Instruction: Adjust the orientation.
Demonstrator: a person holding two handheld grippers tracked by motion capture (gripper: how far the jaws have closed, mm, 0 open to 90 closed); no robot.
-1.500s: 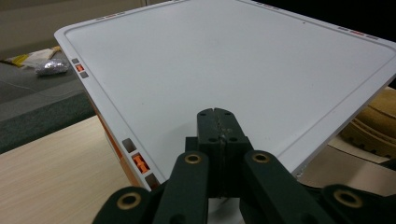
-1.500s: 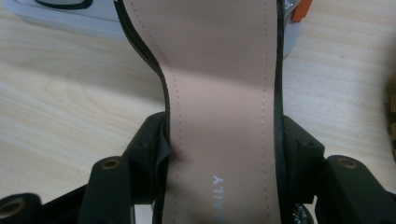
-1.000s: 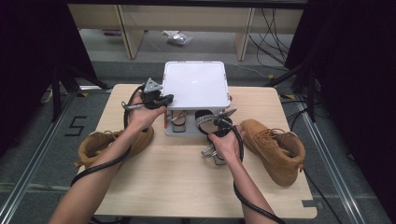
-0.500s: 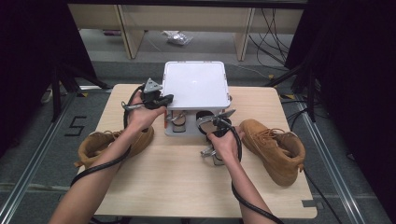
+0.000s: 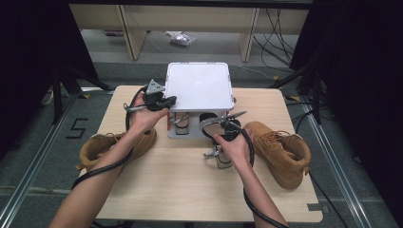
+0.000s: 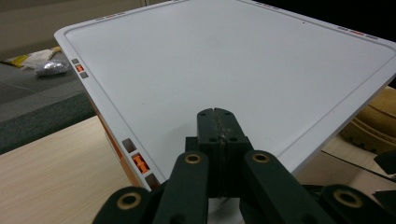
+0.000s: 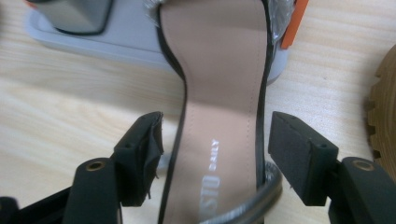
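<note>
A white flat-lidded shoe rack (image 5: 198, 85) stands at the table's far middle. A black sandal with a beige insole (image 7: 219, 93) sticks out of its lower shelf toward me, and it is also visible in the high view as the sandal (image 5: 209, 124). My right gripper (image 7: 217, 140) is open, one jaw on each side of the sandal's heel end with small gaps; from above, my right gripper (image 5: 217, 130) is just in front of the rack. My left gripper (image 6: 217, 126) is shut on nothing, hovering over the lid's (image 6: 233, 60) near left edge, where my left gripper (image 5: 164, 100) appears from above.
A tan boot (image 5: 111, 145) lies on the table's left side, and a second tan boot (image 5: 280, 145) on the right, close to my right hand; its sole (image 7: 385, 107) is beside the right jaw. Another shoe (image 5: 181, 124) sits on the rack's lower shelf.
Hardly anything differs. My right gripper has edged slightly around the sandal's heel. The left gripper stays at the lid's left edge.
</note>
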